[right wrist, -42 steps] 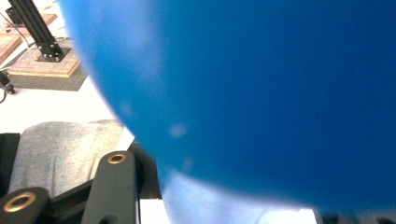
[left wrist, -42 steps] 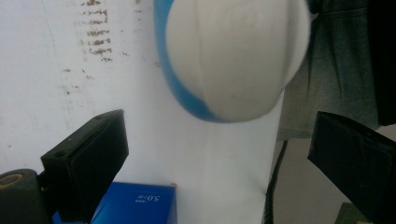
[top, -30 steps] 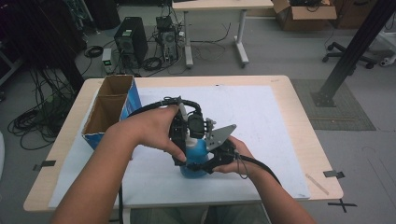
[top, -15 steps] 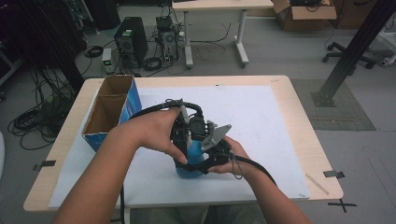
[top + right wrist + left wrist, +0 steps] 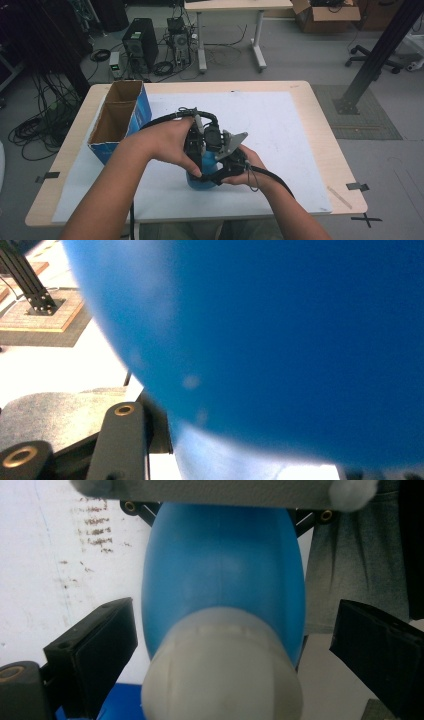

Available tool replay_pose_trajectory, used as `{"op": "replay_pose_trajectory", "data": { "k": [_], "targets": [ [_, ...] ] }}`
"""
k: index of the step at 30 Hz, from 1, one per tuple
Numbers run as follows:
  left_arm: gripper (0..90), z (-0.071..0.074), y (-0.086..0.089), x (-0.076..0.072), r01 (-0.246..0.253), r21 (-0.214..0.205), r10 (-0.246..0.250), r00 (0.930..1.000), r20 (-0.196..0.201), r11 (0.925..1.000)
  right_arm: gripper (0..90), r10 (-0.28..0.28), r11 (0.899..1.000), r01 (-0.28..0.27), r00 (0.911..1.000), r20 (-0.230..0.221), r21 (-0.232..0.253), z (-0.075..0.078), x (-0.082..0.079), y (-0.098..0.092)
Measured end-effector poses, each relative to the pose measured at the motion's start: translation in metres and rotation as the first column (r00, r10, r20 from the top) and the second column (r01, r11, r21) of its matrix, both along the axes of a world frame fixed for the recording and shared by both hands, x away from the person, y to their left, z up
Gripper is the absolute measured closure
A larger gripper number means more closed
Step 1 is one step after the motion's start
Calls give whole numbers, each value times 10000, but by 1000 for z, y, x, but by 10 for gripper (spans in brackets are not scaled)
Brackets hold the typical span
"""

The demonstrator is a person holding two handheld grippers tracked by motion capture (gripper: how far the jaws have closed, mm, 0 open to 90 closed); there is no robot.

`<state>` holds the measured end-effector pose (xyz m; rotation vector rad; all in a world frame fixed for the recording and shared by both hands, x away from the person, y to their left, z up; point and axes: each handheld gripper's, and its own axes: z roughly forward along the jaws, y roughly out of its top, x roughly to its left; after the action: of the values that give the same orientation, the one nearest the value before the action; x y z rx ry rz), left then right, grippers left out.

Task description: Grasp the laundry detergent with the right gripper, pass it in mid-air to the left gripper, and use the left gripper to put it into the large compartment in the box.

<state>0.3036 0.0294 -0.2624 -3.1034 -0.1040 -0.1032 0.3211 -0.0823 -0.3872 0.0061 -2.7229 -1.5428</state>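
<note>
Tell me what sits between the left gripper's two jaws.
In the left gripper view, the blue bottle with its white cap sits between the jaws. The pads stand apart from it on both sides, with white table cover showing in the gap.

The high view looks forward and down over the table [image 5: 310, 125] from the person's side, floor and desks beyond. The left gripper view looks down its jaws, close on the blue bottle [image 5: 222, 575] and its white cap [image 5: 220, 665]. The right gripper view sits closer, pressed against that bottle's side. All three share the bottle.
</note>
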Motion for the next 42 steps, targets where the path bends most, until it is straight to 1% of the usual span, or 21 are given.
{"op": "replay_pose_trajectory", "data": {
  "k": [1,4,8,9,10,11,15,17,20,25,26,30,32,34,39,42],
  "targets": [
    [51,-1,0,0,-30,-27,30,10000,5,10000,456,-22,10000,23,10000,-77,9,0,-1,0],
    [50,-1,1,0,-49,-29,49,10000,10,10000,456,-27,10000,26,9999,-99,-28,1,-1,2],
    [51,-2,1,-1,-41,-29,41,10000,18,10000,456,68,10000,-68,10000,-13,14,1,-1,3],
    [51,-2,1,-1,-31,-20,31,10000,-2,10000,456,56,10000,-56,9999,-159,22,2,-2,3],
    [51,-2,1,-1,-31,-20,31,10000,-2,10000,456,56,10000,-56,9999,-159,22,2,-2,3],
    [52,-3,2,0,0,13,0,10000,15,10000,455,124,9999,-126,9998,137,110,2,1,4],
    [55,-3,2,0,-11,44,11,10000,18,10000,455,125,9998,-127,9998,146,137,3,1,4],
    [57,-4,2,0,-69,-2,69,9999,97,10000,455,98,9998,-102,9997,210,189,4,1,4],
    [66,-3,1,0,-66,57,66,9999,93,10000,455,142,9998,-145,9997,185,150,5,1,4],
    [101,-3,2,0,-90,-31,90,10000,37,10000,455,159,9998,-162,9997,191,150,4,1,4],
    [101,-2,3,0,-104,-94,105,9999,131,9999,455,134,9998,-136,9997,189,144,4,1,5],
    [114,-1,4,0,-148,-148,150,9998,132,9998,455,150,9998,-152,9998,155,141,4,0,6],
    [119,-1,5,0,-117,-86,119,9998,132,9999,455,137,9998,-138,9999,66,164,4,0,6],
    [124,-1,5,0,-139,-62,140,9998,153,9999,455,172,9998,-174,9997,184,131,4,0,7],
    [144,-1,5,0,-158,-70,159,9997,171,9999,455,176,9997,-179,9997,178,158,4,0,7],
    [173,-1,5,0,-91,-80,92,9999,144,9999,455,206,9997,-209,9996,205,110,4,0,8]
  ]
}}
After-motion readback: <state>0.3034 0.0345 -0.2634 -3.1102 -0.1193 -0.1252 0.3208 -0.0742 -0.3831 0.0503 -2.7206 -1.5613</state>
